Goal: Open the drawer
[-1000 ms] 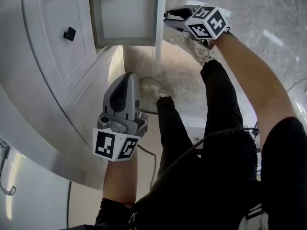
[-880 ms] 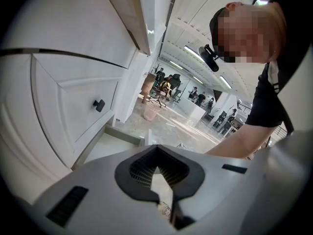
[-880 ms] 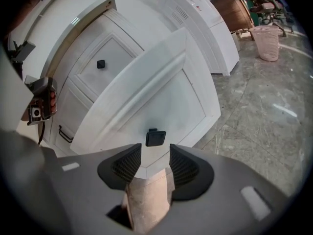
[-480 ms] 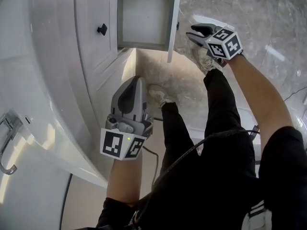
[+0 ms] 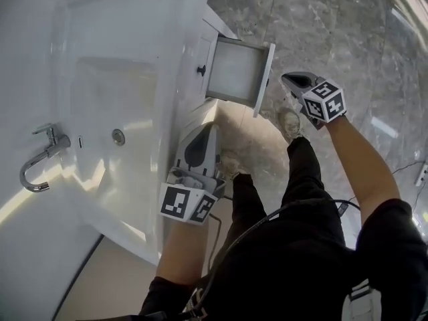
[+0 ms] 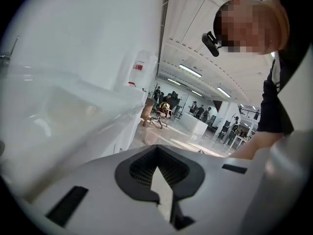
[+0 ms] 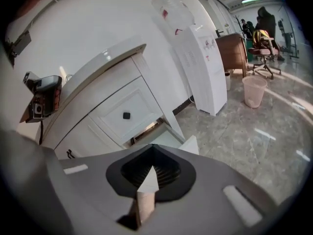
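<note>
Drawer (image 5: 235,72) stands pulled out of the white cabinet (image 5: 199,59), at 12 o'clock in the head view. Left gripper (image 5: 204,128) sits at the drawer's 7 o'clock, jaws closed on nothing. Right gripper (image 5: 291,79) is at its 3 o'clock, apart from it, jaws pressed together and empty; sink (image 5: 93,99) lies at 9 o'clock.

White washbasin (image 5: 100,99) fitted with a chrome tap (image 5: 41,160) at its left rim; a round chrome fitting (image 5: 118,137) sits in the bowl. Floor (image 5: 321,32) is grey marble. White water dispenser (image 7: 208,67) stands against the wall, a pale waste bin (image 7: 255,92) near it, an office chair (image 7: 266,50) beyond the bin.
</note>
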`<action>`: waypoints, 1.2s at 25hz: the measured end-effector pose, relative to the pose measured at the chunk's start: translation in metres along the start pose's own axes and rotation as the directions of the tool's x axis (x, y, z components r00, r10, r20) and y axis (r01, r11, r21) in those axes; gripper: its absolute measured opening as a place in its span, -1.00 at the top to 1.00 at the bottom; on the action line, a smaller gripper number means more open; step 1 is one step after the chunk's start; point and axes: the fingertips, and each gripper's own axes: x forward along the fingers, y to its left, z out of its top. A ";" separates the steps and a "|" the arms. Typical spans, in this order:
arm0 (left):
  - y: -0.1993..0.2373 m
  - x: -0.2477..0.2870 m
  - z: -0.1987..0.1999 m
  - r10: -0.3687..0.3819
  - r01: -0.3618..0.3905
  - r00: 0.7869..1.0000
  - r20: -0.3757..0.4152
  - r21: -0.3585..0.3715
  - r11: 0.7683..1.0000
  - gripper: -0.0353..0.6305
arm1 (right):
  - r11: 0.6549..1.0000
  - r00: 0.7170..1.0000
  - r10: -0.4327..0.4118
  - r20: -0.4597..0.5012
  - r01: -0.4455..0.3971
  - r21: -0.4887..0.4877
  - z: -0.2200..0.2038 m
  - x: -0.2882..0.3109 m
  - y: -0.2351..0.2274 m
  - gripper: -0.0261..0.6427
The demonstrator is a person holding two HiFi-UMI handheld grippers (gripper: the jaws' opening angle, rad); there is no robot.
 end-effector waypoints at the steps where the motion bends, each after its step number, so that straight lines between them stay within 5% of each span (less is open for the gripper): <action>1: 0.000 -0.006 0.012 0.007 -0.007 1.000 0.019 -0.004 1.000 0.92 | 1.000 1.000 -0.004 0.004 0.004 -0.020 0.016 -0.005 0.006 0.92; 10: 0.000 -0.097 0.127 0.067 -0.060 0.985 0.161 -0.047 0.997 0.92 | 0.992 0.999 0.009 0.031 -0.004 -0.129 0.150 -0.065 0.101 0.92; 18: 0.039 -0.230 0.220 0.220 -0.198 0.919 0.327 -0.100 0.975 0.92 | 0.959 0.991 0.088 0.099 -0.057 -0.279 0.281 -0.093 0.210 0.92; 24: 0.075 -0.344 0.250 0.359 -0.327 0.847 0.393 -0.147 0.934 0.92 | 0.914 0.979 0.177 0.105 -0.124 -0.387 0.346 -0.091 0.313 0.92; 30: 0.107 -0.452 0.250 0.495 -0.438 0.736 0.461 -0.234 0.868 0.92 | 0.837 0.958 0.277 0.071 -0.205 -0.508 0.392 -0.070 0.418 0.92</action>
